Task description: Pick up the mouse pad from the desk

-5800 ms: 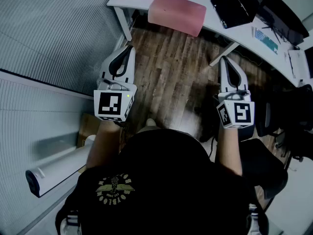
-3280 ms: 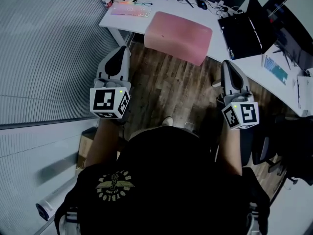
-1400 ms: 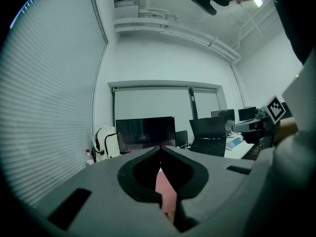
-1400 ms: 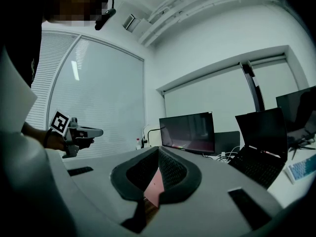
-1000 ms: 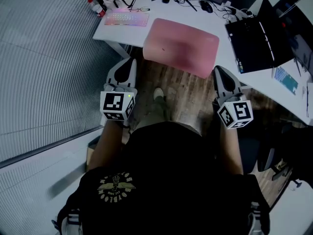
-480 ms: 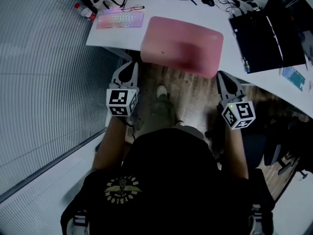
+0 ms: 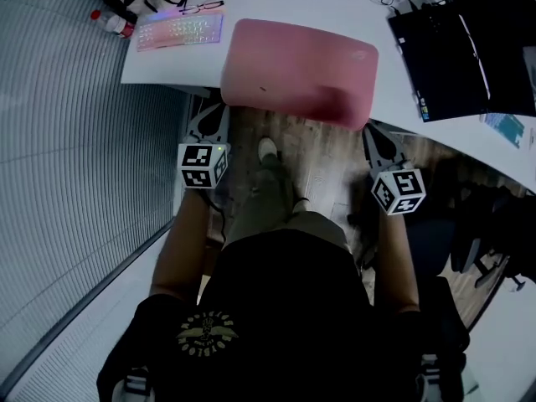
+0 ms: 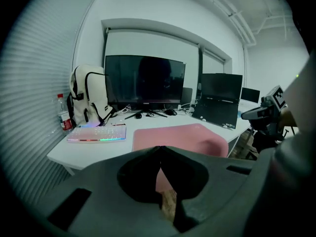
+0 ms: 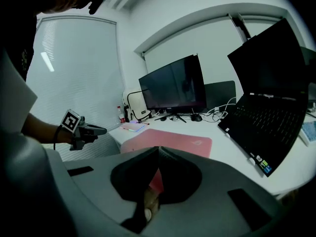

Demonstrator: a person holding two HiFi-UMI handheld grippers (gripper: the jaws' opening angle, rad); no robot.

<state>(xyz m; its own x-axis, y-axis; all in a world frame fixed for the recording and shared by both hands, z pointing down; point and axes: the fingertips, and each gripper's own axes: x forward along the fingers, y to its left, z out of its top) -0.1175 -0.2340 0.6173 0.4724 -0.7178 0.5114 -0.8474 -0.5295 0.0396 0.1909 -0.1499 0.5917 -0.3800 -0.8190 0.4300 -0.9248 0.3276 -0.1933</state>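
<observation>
The pink mouse pad lies on the white desk, its near edge hanging over the desk's front. It also shows ahead of the jaws in the left gripper view as a pink mouse pad and in the right gripper view. My left gripper is shut and empty, just short of the pad's near left corner. My right gripper is shut and empty near the pad's near right corner. Neither touches the pad. Closed jaw tips meet in the left gripper and right gripper views.
A backlit keyboard lies left of the pad, with a bottle and a white backpack behind it. An open black laptop stands to the right. A monitor and cables sit at the back. Wood floor lies below the desk.
The person has stepped up to the desk. Both grippers have sunk and moved forward toward the pad's near edge, staying shut.
</observation>
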